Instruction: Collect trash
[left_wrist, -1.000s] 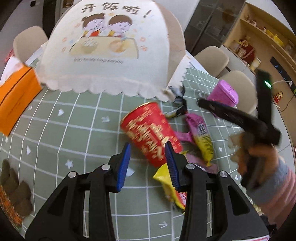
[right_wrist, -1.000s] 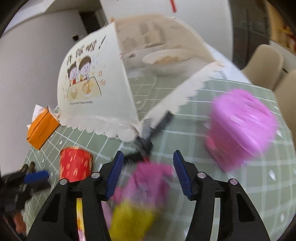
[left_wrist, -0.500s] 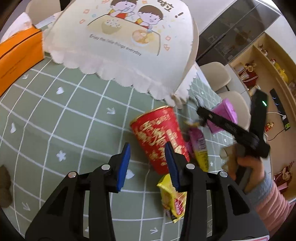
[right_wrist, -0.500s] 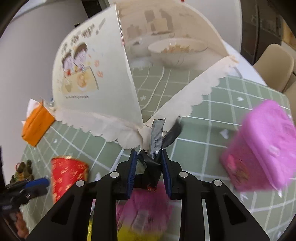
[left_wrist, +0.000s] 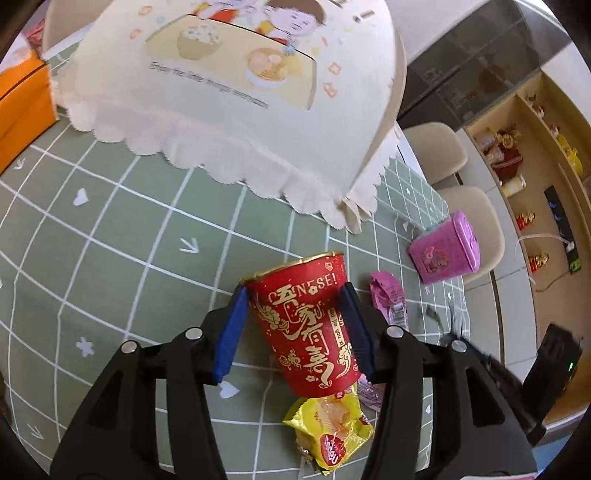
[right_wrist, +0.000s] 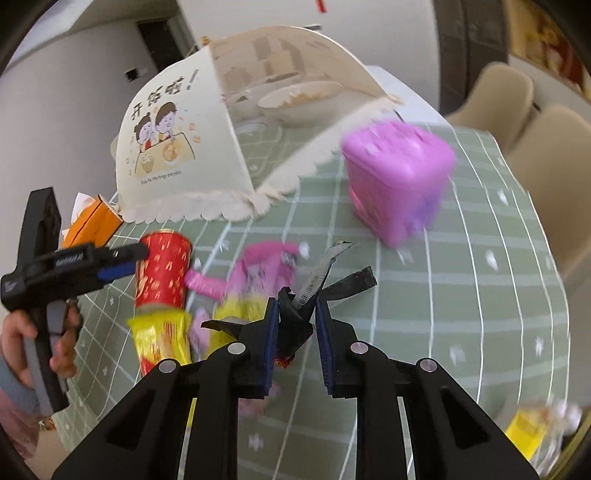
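Red paper cup (left_wrist: 308, 325) with gold lettering lies on its side at the centre of the left wrist view, rim toward the upper part of the frame, on the green grid-patterned cloth of the table (left_wrist: 110, 258). The left gripper (left_wrist: 297, 328) straddles it: its blue pads stand on either side of the cup wall, and its jaws have just been opening; whether the pads touch the cup I cannot tell. Below the cup's base a yellow snack wrapper (left_wrist: 328, 424) lies crumpled, and to the right of the cup sits a pink wrapper (left_wrist: 388, 295). Further to the right, a pink lidded box (left_wrist: 447, 251) stands on the cloth. A cream mesh food cover (left_wrist: 229, 92) printed with two cartoon children fills the upper part of the frame, with an orange tissue box (left_wrist: 22, 107) at the left edge.

In the right wrist view, the right gripper (right_wrist: 295, 332) sits at lower centre; its jaws have just been closing and now pinch a crumpled black and silver wrapper (right_wrist: 325, 277), whose torn ends stick up and to the right above the pads. To the left, a hand (right_wrist: 37, 343) holds the other gripper's handle, its fingers reaching the red cup in the left middle of the frame. The pink box appears blurred at upper right, beside the food cover's scalloped edge.
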